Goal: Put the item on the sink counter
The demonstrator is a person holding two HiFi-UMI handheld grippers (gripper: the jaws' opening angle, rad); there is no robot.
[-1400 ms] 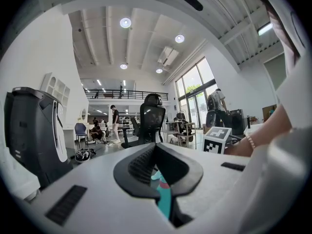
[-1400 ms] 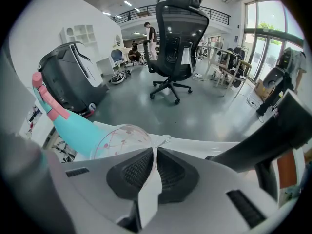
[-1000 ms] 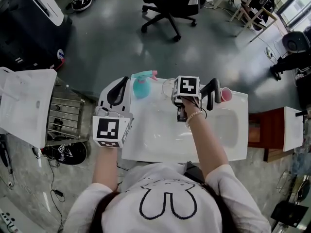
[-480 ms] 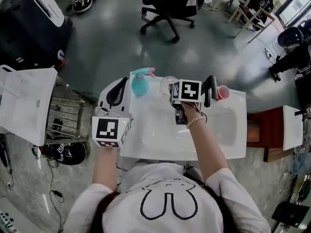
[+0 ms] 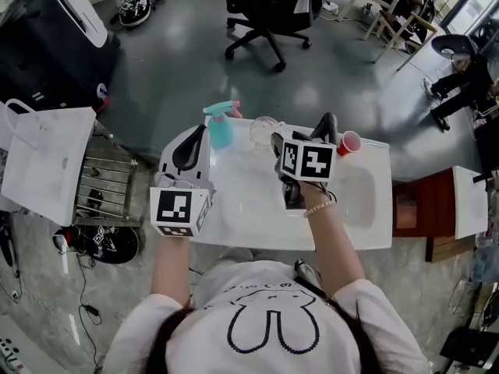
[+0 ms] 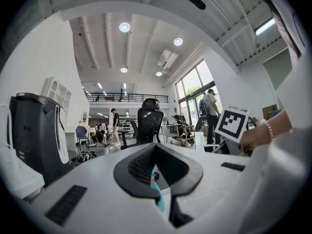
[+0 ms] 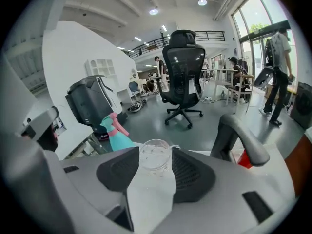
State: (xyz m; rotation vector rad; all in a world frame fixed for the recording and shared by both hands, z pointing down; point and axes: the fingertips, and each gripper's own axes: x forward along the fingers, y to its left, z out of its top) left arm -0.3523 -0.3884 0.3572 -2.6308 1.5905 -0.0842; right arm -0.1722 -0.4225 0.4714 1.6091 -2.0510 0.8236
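Right claw (image 7: 156,155) open, jaws just flung wide then eased slightly, empty; the clear glass cup (image 5: 263,131) stands on the white sink worktop (image 5: 366,224) just past its tips, centre frame. Left claw (image 6: 157,147) closed, empty. Grey floor (image 5: 179,61) and black office chair (image 5: 269,10) fill the top.

Teal spray bottle (image 5: 221,135), pink trigger (image 5: 235,109), clear glass (image 5: 263,131), red cup (image 5: 348,142), white sink counter (image 5: 234,226)
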